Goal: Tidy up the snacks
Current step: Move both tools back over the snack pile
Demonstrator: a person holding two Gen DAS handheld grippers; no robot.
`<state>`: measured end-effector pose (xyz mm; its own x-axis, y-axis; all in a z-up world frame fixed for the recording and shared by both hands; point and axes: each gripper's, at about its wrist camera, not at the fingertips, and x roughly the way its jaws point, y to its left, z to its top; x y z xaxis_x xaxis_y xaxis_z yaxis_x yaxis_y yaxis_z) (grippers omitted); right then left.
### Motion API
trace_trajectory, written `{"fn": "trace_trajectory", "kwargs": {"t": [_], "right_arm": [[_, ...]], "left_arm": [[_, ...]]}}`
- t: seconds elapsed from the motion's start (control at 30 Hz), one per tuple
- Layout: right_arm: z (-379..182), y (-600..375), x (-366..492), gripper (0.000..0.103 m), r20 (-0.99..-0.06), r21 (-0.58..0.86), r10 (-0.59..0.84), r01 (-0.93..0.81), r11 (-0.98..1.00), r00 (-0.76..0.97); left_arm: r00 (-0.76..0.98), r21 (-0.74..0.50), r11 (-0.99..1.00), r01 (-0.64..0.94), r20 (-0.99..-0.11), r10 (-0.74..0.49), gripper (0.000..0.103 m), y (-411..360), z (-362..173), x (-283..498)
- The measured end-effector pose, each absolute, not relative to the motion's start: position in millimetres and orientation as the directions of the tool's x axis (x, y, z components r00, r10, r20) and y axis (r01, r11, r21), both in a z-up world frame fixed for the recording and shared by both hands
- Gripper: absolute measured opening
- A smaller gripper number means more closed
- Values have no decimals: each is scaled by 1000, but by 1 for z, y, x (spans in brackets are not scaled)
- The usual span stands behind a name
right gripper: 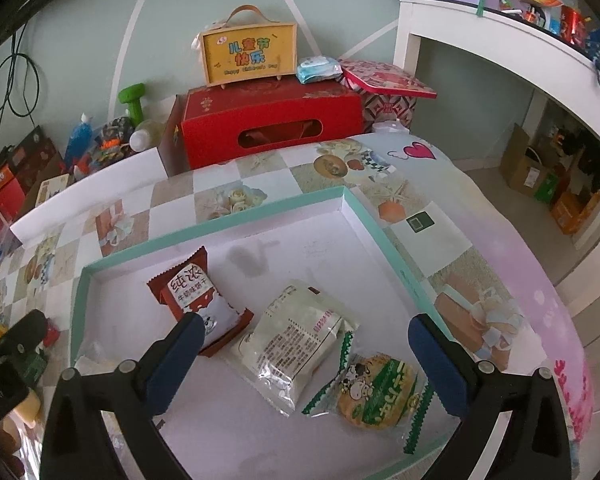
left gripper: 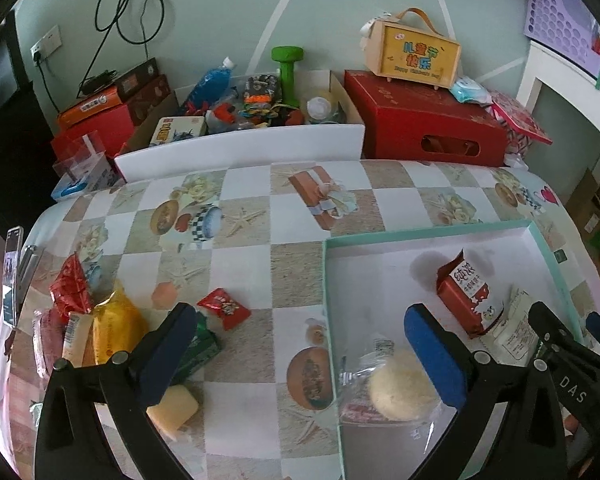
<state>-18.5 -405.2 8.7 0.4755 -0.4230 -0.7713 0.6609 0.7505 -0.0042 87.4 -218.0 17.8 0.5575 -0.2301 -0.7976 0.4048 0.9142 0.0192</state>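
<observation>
Nearest the left wrist lens, the left gripper [left gripper: 300, 344] stands with its fingers spread wide and nothing between the pads. Its right finger [left gripper: 432, 356] hangs over the inside of the teal-edged box [left gripper: 428, 232]. Its left finger [left gripper: 168, 352] is over the patterned tablecloth [left gripper: 244, 256] outside the box. Just under the right finger lies a round pastry in clear wrap [left gripper: 400, 392], inside the box near its left wall. Judgement: it has been placed and let go.

Beyond the right finger, a red milk-biscuit pack [left gripper: 468, 292] lies in the box. Around the left finger the unsorted snacks remain: a small red candy pack [left gripper: 224, 308] just beyond it, a dark green pack [left gripper: 200, 352] partly hidden behind it, a pale yellow bar [left gripper: 174, 408] nearer the lens, and a yellow bag [left gripper: 116, 328] with a red foil pack [left gripper: 70, 288] well to its left.

The right gripper [right gripper: 304, 352] is likewise spread wide and empty, both fingers over the box floor. Between them lie a white wrapped pack [right gripper: 296, 340] and a green cow-print biscuit pack [right gripper: 376, 392]. The red pack sits just beyond its left finger [right gripper: 176, 356].

Judgement: four items are boxed and about five are outstanding. The left gripper is best placed for the loose pile.
</observation>
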Motion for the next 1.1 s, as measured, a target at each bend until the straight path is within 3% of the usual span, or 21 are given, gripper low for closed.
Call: {"fn": "trace_trajectory", "kwargs": {"t": [0.3, 0.5, 1.1], "right_arm": [[17, -387, -16, 103, -784, -13, -404, 638, 770, 471], [27, -354, -7, 103, -774, 8, -352, 564, 826, 526], [26, -245, 24, 103, -767, -7, -191, 290, 957, 613]], "left_arm": [[542, 2, 923, 384, -810, -224, 103, -190, 22, 84], [539, 62, 927, 371, -827, -160, 103, -165, 14, 74], [552, -37, 997, 73, -831, -71, 103, -27, 19, 73]]}}
